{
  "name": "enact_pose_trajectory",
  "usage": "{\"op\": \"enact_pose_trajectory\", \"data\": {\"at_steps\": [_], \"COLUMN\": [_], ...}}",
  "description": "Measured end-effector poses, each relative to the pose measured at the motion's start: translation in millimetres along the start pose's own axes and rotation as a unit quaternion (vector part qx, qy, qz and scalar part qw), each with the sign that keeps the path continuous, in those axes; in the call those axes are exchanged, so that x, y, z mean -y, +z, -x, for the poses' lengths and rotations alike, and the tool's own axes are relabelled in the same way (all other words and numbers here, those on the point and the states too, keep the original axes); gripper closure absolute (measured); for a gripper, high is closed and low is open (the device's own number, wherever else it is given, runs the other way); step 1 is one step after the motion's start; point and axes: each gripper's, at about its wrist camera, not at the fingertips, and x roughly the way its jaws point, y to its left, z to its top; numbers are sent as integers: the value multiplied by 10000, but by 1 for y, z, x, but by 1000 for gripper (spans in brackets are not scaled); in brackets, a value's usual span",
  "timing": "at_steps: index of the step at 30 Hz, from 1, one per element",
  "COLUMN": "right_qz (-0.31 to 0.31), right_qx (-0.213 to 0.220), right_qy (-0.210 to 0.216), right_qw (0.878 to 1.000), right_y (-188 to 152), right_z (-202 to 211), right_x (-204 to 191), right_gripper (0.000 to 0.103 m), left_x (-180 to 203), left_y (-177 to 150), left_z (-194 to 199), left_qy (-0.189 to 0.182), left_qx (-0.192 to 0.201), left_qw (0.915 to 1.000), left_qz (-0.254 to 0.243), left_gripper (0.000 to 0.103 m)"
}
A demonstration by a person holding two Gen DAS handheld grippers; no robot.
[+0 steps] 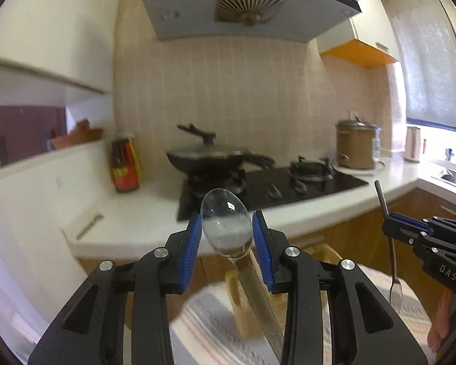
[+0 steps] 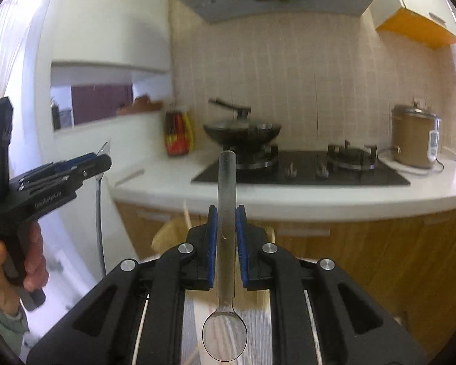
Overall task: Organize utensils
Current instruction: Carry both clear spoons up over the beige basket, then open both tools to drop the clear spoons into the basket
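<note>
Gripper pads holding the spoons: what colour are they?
Blue pads on black fingers, clearest in the left wrist view.

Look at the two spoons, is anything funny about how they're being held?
Yes. The left gripper pinches its clear plastic spoon by the bowl, bowl up and handle hanging down. The right gripper is shut on the handle of its shiny metal spoon, whose bowl hangs down. So the two spoons point opposite ways.

Spoon (image 2: 226,213) upright between closed jaws
</note>
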Motion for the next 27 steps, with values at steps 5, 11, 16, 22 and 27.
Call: {"op": "enact_pose_trajectory", "data": {"at_steps": [5, 11, 16, 22, 27], "right_qz": [-73, -79, 177, 414, 526], "right_qx": [462, 675, 760, 982, 1121], "right_qy": [-126, -326, -640, -698, -714], "right_qw": [9988, 9972, 9949, 9919, 9897], "right_y": [19, 17, -1, -19, -31], "right_z": [-36, -74, -100, -110, -107], "right_x": [6, 22, 30, 23, 18], "right_gripper": [93, 93, 93, 93, 93], "left_x": [2, 16, 34, 50, 55], "left_y": [14, 3, -14, -33, -44], "left_z": [-31, -70, -98, -114, -116], "left_qy": [35, -8, 71, 223, 274], "left_qx": [211, 347, 266, 169, 151], "left_qw": [9997, 9990, 9996, 9995, 9992], "left_qz": [143, 265, 69, -156, -234], "left_gripper": [70, 70, 70, 70, 70]}}
